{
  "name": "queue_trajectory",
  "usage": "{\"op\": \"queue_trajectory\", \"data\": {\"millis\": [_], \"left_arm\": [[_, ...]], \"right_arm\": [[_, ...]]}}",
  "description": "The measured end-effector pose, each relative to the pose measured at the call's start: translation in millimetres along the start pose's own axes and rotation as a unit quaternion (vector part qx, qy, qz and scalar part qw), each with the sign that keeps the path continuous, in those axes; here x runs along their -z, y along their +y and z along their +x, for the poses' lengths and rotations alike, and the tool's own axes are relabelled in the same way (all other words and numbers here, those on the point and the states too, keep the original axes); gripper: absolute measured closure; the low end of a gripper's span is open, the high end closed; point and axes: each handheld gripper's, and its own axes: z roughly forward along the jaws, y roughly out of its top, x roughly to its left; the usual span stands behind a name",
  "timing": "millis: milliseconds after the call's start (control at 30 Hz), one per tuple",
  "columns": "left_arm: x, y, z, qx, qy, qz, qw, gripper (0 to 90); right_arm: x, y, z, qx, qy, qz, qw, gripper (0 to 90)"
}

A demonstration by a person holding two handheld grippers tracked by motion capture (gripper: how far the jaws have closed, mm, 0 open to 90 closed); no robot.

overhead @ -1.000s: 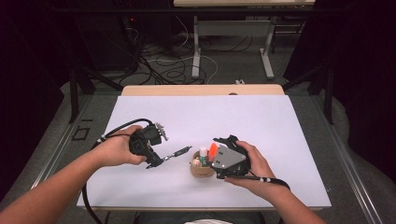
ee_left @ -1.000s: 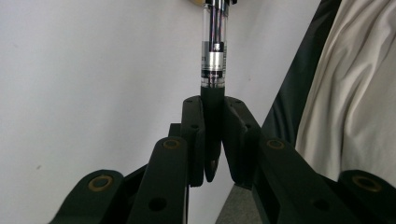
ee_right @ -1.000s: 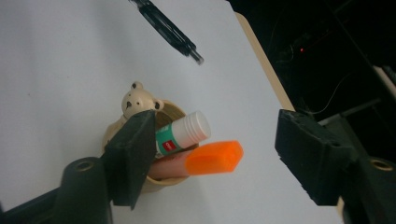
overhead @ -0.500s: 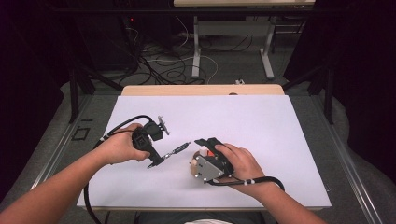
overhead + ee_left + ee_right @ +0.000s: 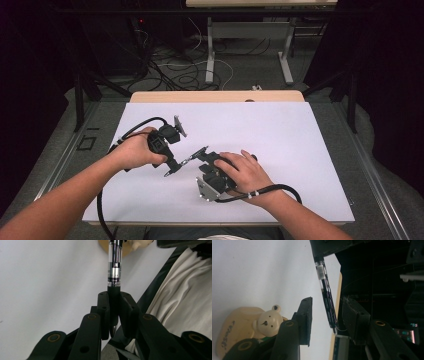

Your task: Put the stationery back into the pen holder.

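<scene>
My left gripper [image 5: 113, 295] is shut on the black grip section of a clear-barrelled pen [image 5: 114, 267], which points away from it. In the high view that gripper [image 5: 174, 164] holds the pen [image 5: 192, 156] slanting up to the right over the white table. My right gripper [image 5: 206, 156] reaches the pen's far end from the lower right. Its jaws [image 5: 328, 312] have just been closing and stand on either side of the pen [image 5: 327, 296], with the pads not pressing on it. A cream holder with a small bear figure [image 5: 265, 321] lies beside the left jaw.
The white tabletop [image 5: 280, 135] has a wooden strip along its far edge [image 5: 215, 96]. A black cable [image 5: 280, 190] loops from the right gripper across the near right. Table legs and loose cables lie on the floor beyond [image 5: 210, 60].
The right hand has moved left, off the bear holder and up to the pen's free end, and now covers the holder. Its jaws have narrowed. The left hand has stayed put with the pen.
</scene>
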Motion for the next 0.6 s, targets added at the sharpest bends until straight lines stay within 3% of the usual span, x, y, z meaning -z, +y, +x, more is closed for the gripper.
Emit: {"op": "queue_trajectory", "data": {"millis": [233,400,600], "left_arm": [[1.8,7.2,-2.1,0.009,-0.005,-0.008,0.9999,79.3],[4.1,10.1,-1.5,0.025,-0.008,-0.013,0.9996,79.3],[6.8,12.7,-0.5,0.039,-0.014,-0.023,0.9989,79.3]], "right_arm": [[-5.8,5.7,-0.9,0.067,-0.003,0.011,0.9977,66.0],[-11.8,7.9,-0.6,0.096,-0.01,0.018,0.9951,67.6],[-18.7,11.1,0.8,0.112,-0.008,0.023,0.9934,69.3]]}}
